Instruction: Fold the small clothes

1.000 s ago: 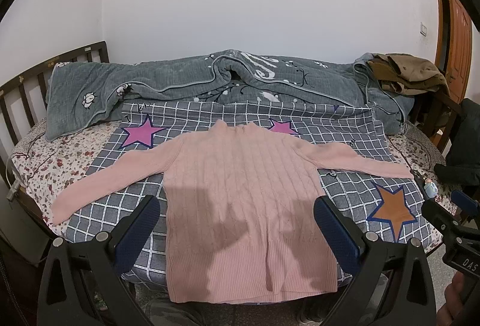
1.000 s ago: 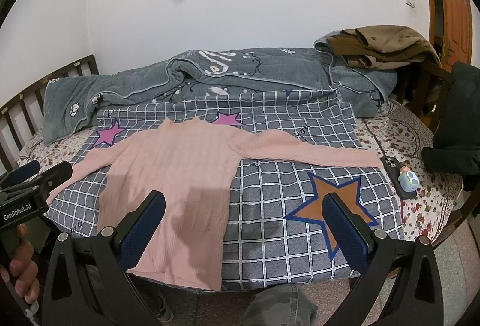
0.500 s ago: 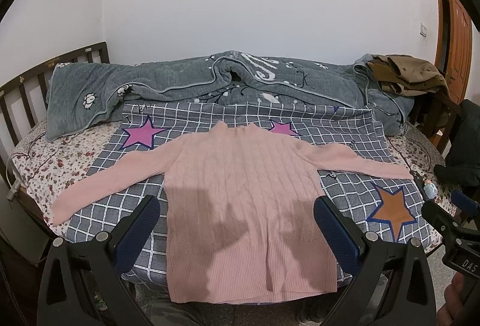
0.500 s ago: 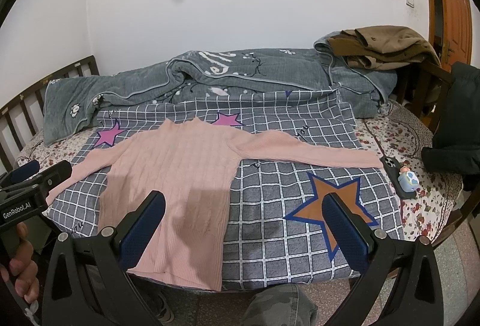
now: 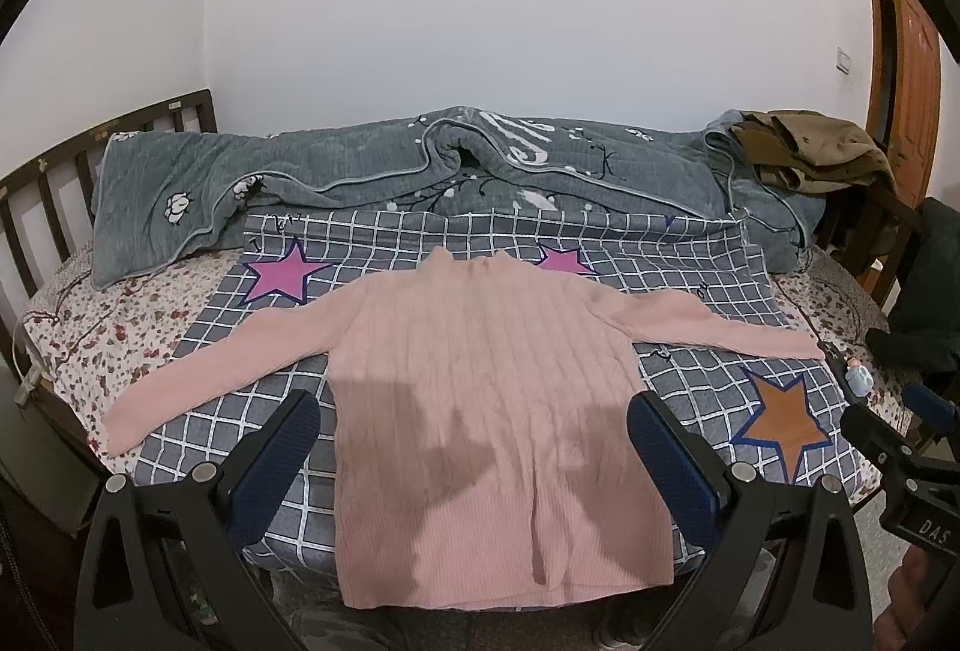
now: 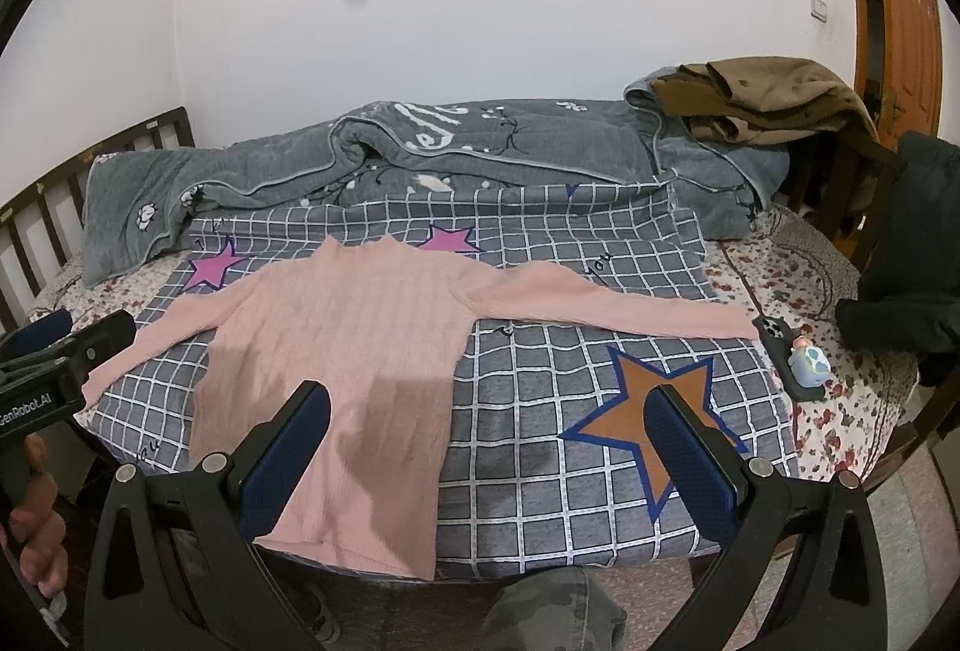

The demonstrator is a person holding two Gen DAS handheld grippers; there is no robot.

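A pink ribbed sweater (image 5: 480, 387) lies flat, front up, on a grey checked cover (image 5: 708, 387), with both sleeves spread out sideways and its hem at the near bed edge. It also shows in the right wrist view (image 6: 348, 351). My left gripper (image 5: 474, 447) is open and empty, held above the sweater's lower body. My right gripper (image 6: 489, 441) is open and empty, above the sweater's right hem corner and the checked cover (image 6: 570, 471). Neither gripper touches the cloth.
A grey quilt (image 5: 420, 159) is bunched along the back of the bed. Brown clothes (image 6: 768, 102) lie piled at the back right. A phone (image 6: 786, 357) with a small figure on it lies by the right sleeve end. A dark garment (image 6: 900, 291) hangs at right. A wooden headboard (image 5: 54, 183) stands at left.
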